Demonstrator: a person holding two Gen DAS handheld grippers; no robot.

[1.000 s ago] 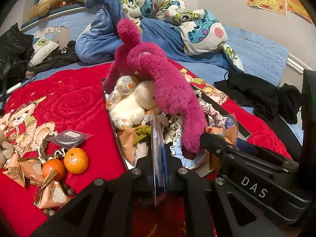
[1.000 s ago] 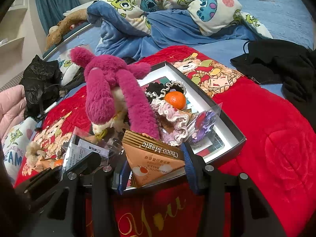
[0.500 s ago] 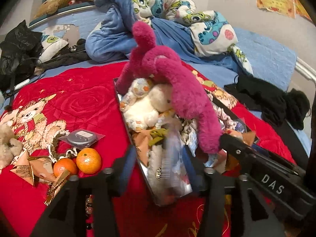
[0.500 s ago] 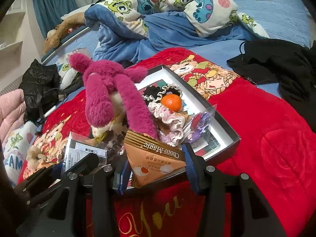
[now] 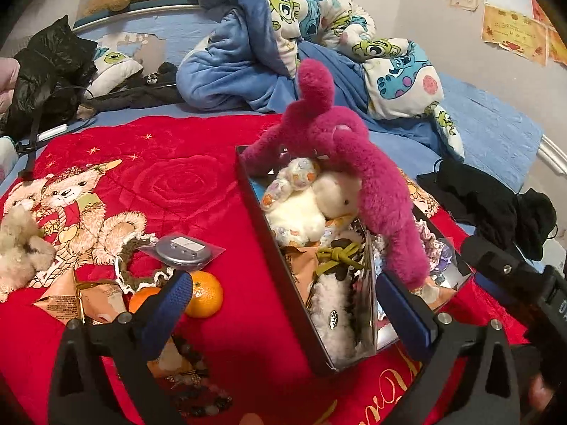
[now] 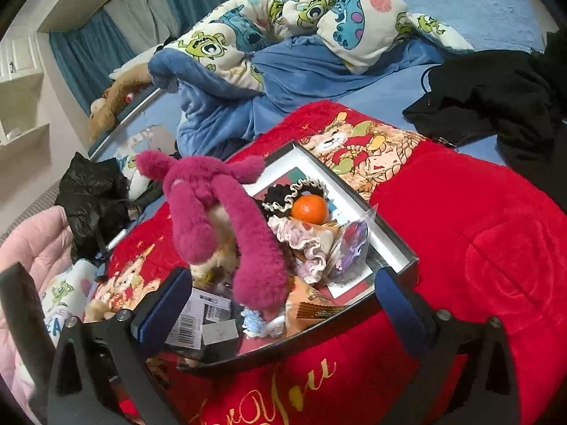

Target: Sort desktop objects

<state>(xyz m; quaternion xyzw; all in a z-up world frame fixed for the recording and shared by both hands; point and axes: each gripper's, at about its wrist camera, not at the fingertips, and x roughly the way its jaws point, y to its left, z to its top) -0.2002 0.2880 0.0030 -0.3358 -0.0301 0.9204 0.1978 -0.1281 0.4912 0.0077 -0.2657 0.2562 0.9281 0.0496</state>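
Note:
A black box (image 5: 269,248) on the red blanket holds a magenta plush (image 5: 354,163), a white plush (image 5: 301,212), and small items. My left gripper (image 5: 287,304) hovers over the box's near end with its jaws opening; a clear flat packet (image 5: 366,294) stands in the box between the fingers, untouched. Two oranges (image 5: 203,294) lie left of the box. My right gripper (image 6: 281,304) is over the box's near rim (image 6: 389,244), jaws opening too. An orange snack pouch (image 6: 312,313) and a barcoded packet (image 6: 198,315) lie free in the box below it.
On the blanket left of the box lie a bagged disc (image 5: 184,249), snack pouches (image 5: 81,301), a bead string (image 5: 191,364) and a small beige plush (image 5: 21,248). Behind are a rumpled blue quilt (image 5: 248,53), black clothes (image 6: 496,99) on the right and a black bag (image 6: 92,191) on the left.
The left jaws went from shut on the clear packet to wide open, leaving it in the box. The right jaws let go of the snack pouch. Both grippers drew back a little.

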